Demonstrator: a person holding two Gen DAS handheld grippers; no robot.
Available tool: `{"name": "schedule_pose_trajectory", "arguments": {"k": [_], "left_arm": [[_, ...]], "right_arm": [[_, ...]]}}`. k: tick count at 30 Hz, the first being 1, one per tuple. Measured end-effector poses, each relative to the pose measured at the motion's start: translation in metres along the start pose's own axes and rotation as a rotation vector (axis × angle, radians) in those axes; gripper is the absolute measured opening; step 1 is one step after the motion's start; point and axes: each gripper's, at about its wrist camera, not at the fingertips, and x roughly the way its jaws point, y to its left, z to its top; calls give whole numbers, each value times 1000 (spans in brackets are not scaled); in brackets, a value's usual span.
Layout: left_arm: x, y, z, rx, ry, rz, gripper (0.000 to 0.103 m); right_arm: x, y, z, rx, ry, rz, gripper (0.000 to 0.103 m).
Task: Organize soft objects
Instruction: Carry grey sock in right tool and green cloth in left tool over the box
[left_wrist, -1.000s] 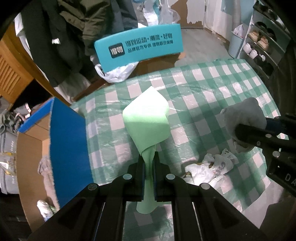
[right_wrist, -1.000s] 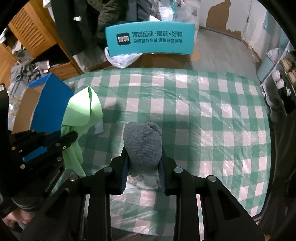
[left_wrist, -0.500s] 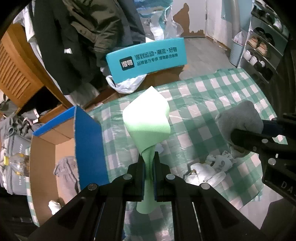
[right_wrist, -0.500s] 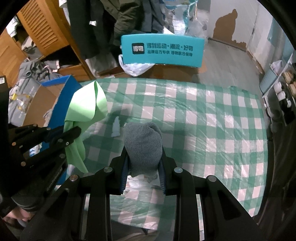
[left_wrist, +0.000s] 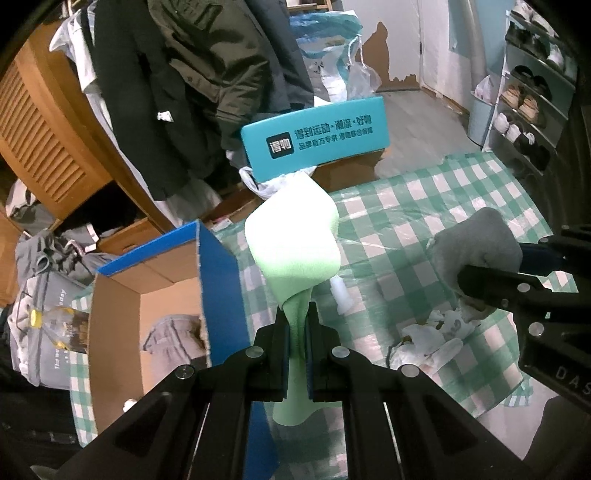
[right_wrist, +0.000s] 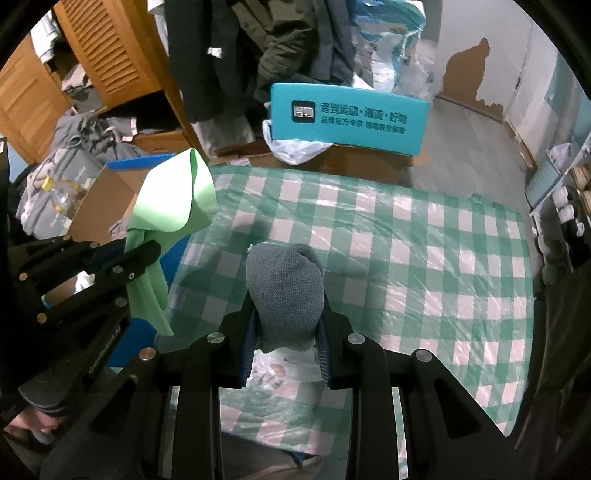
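Note:
My left gripper (left_wrist: 297, 321) is shut on a light green cloth (left_wrist: 295, 240) and holds it in the air above the table's left edge, beside the open blue cardboard box (left_wrist: 218, 277). The green cloth (right_wrist: 173, 199) also shows in the right wrist view. My right gripper (right_wrist: 286, 328) is shut on a grey knitted cloth (right_wrist: 284, 288) held above the green-and-white checked table (right_wrist: 406, 240). The grey cloth (left_wrist: 476, 243) shows at the right of the left wrist view. A white printed cloth (left_wrist: 432, 336) lies on the table under the right gripper.
The blue box holds a grey garment (left_wrist: 173, 332). A small white object (left_wrist: 341, 295) lies on the table. A teal box with printed text (left_wrist: 314, 140) stands behind the table. Coats hang behind it, a wooden cabinet (left_wrist: 48, 140) at left, shoe shelves (left_wrist: 532, 103) at right.
Both grippers have risen and drawn back with their cloths, so more of the room and the box interior shows. Both grips are unchanged.

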Motion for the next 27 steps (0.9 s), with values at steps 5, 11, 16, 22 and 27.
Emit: {"name": "schedule_pose_trajectory", "arguments": {"k": [5, 11, 16, 22, 27], "left_arm": [[-6, 12, -3, -16, -8, 5, 7], [-14, 28, -10, -33, -19, 22, 7], [-21, 42, -15, -51, -23, 21, 7], [-29, 58, -21, -73, -36, 32, 7], [-35, 72, -27, -94, -46, 39, 7]], "right_arm": [[-4, 14, 4, -25, -11, 15, 27], [-8, 31, 8, -54, -22, 28, 27], [-9, 44, 12, -77, -27, 40, 27], [-10, 66, 20, -110, -36, 61, 27], [-9, 86, 25, -143, -40, 77, 27]]}}
